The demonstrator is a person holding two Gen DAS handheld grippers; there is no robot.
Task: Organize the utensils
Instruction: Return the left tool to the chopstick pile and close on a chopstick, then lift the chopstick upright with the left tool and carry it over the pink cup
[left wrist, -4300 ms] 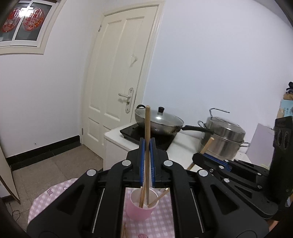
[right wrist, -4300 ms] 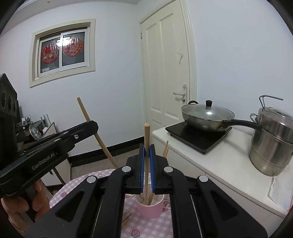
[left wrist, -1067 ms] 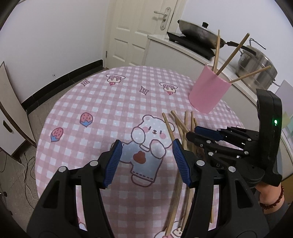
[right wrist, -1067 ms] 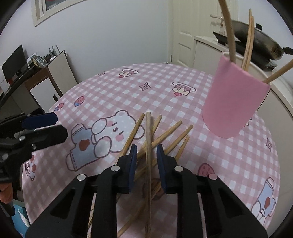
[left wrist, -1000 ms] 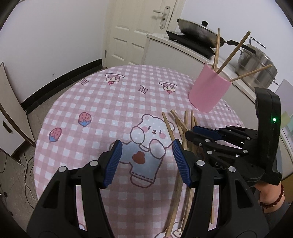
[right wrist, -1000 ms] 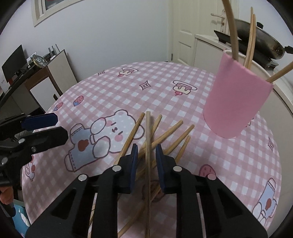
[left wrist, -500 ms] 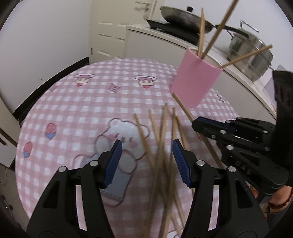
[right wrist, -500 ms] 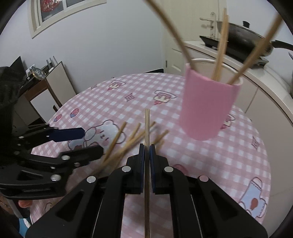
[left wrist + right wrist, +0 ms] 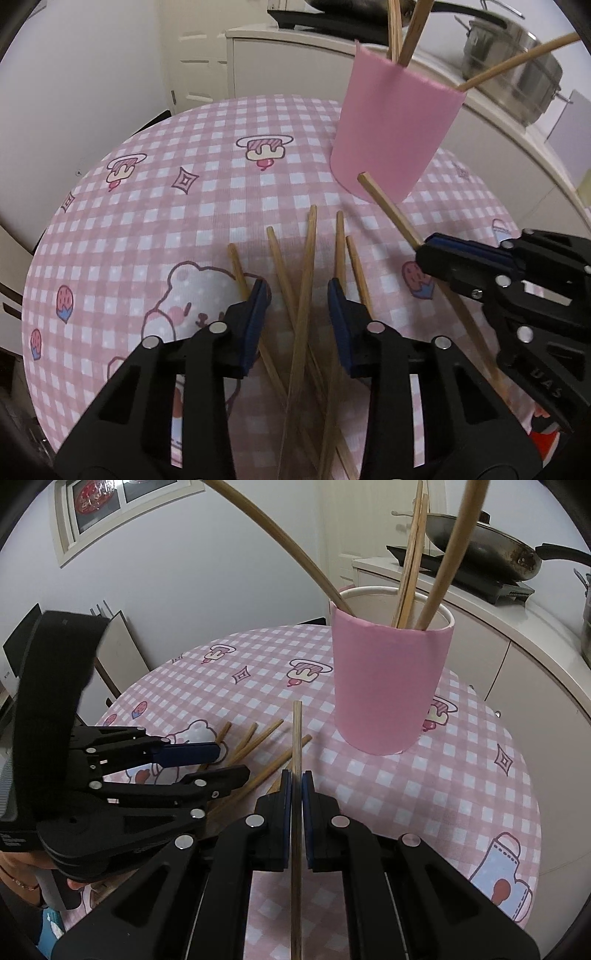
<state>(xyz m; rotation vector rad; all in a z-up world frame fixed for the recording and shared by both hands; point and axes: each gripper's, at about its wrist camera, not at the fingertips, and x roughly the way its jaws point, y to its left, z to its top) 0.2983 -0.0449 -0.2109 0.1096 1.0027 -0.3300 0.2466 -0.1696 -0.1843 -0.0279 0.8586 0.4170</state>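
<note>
A cup [image 9: 388,686] stands on the worktop [image 9: 424,794] with several chopsticks [image 9: 441,568] leaning inside it. Loose chopsticks [image 9: 306,273] lie on the worktop before the cup. Behind it, a counter [image 9: 517,627] carries a pan [image 9: 484,559].

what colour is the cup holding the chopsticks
Pink, with a white rim: the cup shows best in the right wrist view.

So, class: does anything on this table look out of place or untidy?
Yes. Several chopsticks lie scattered and crossed on the tablecloth beside the pink cup, instead of standing in it like the others.
</note>
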